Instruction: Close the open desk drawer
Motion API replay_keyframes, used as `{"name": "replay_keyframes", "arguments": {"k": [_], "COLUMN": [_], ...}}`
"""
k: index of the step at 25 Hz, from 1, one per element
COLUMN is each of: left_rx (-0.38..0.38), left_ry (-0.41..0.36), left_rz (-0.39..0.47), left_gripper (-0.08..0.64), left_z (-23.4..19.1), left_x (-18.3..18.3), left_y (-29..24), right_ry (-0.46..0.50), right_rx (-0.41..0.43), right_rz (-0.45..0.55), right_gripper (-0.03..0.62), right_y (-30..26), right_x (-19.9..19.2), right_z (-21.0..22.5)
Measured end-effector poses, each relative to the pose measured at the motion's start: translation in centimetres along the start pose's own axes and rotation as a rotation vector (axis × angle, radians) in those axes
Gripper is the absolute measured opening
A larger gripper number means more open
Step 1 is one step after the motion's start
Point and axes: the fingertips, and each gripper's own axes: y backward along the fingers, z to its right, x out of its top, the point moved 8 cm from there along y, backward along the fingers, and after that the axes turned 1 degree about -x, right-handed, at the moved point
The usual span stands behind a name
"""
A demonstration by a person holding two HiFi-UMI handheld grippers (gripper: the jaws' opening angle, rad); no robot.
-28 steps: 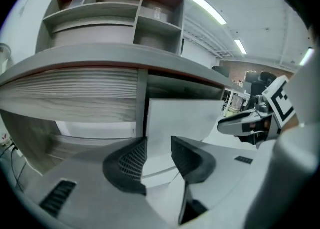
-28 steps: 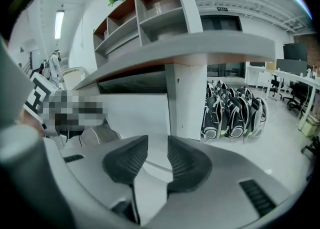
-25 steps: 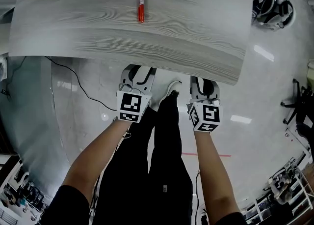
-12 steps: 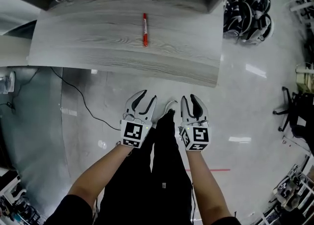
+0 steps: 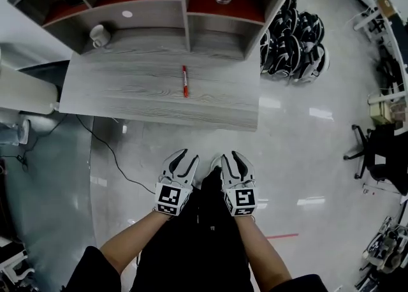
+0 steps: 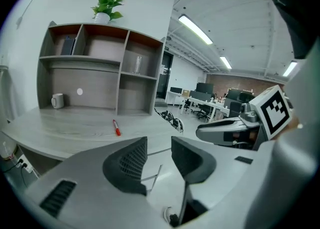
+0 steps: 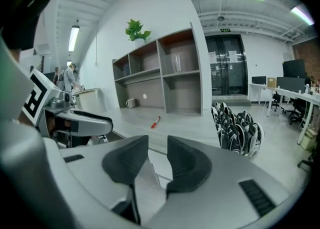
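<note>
Standing well back from the grey desk point(image 5: 127, 93), with the left gripper point(image 5: 184, 157) and the right gripper point(image 5: 228, 156) held side by side over the shiny floor point(image 5: 299, 144), near each other but not touching. Both part way open, with a small gap between the jaws, and holding nothing at all. Cannot make out the drawer under the desk top from here; only a red pen point(image 5: 185, 81) lying in the middle of the top, a white mug point(image 5: 99, 34) near its back left corner and the shelf point(image 5: 185, 10) behind.
</note>
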Motion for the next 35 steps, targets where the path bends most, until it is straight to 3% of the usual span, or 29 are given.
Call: {"name": "replay_keyframes", "arguments": {"k": [7, 17, 22, 28, 35], "left_rx": [-0.01, 0.004, -0.001, -0.005, 0.015], "left_ry": [0.029, 0.036, 0.056, 0.03, -0.037], "left_rz": [0.045, 0.149, 0.223, 0.261, 0.335], "left_gripper": [0.16, 0.152, 0.024, 0.014, 0.014], "left_z": [1.7, 1.7, 1.7, 2.7, 3.7], "left_x": [4.5, 13.4, 17.0, 20.1, 23.7], "left_y": [3.9, 7.5, 8.4, 7.6, 5.9], "right_ry": [-0.047, 0.009, -0.027, -0.051, 0.083], "right_rx": [0.017, 0.052, 0.07, 0.052, 0.017], "right_rz": [0.083, 0.189, 0.24, 0.3, 0.394], "right_gripper": [0.126, 0.094, 0.041, 0.017, 0.017], "right_y": [4.6, 6.4, 7.3, 7.9, 8.2], "right_x": [6.2, 15.8, 18.9, 22.3, 25.4], "right_z": [-1.1, -3.6, -3.5, -1.8, -1.2]}}
